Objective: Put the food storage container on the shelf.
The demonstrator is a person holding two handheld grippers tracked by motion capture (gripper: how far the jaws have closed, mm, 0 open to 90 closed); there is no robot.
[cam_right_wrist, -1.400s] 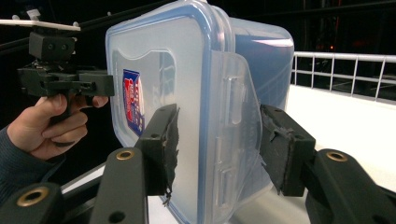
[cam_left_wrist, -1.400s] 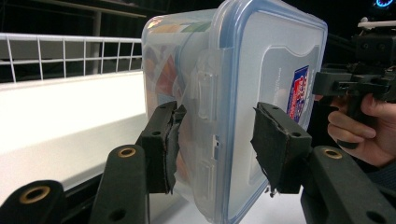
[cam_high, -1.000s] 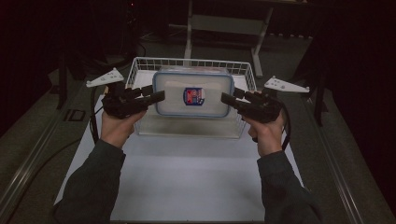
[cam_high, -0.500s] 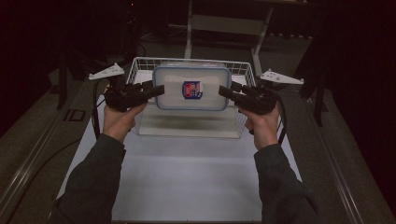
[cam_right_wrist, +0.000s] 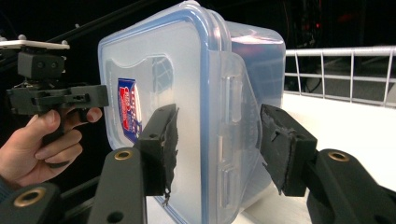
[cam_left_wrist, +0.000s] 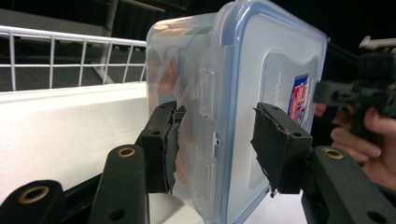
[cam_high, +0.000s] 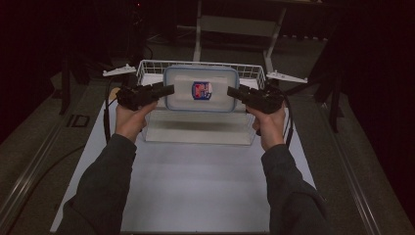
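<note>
A lidded plastic container (cam_high: 200, 89) is held aloft between two hand-held grippers. The left gripper (cam_left_wrist: 215, 144) is clamped across one short end, the right gripper (cam_right_wrist: 217, 144) across the other, lid and base pinched together. Beyond and beneath it a white wire basket (cam_high: 147, 66) is seen. The lift is judged complete; lowering into the basket and release are judged outstanding.

A: We read this as a lab or test room, not a home.

B: Agreed. We see a white work surface (cam_high: 195, 176) on a dark floor, black surroundings, a metal stand's legs (cam_high: 198, 34) behind, cables (cam_high: 105, 112) trailing, and a white wire basket (cam_high: 147, 66).
</note>
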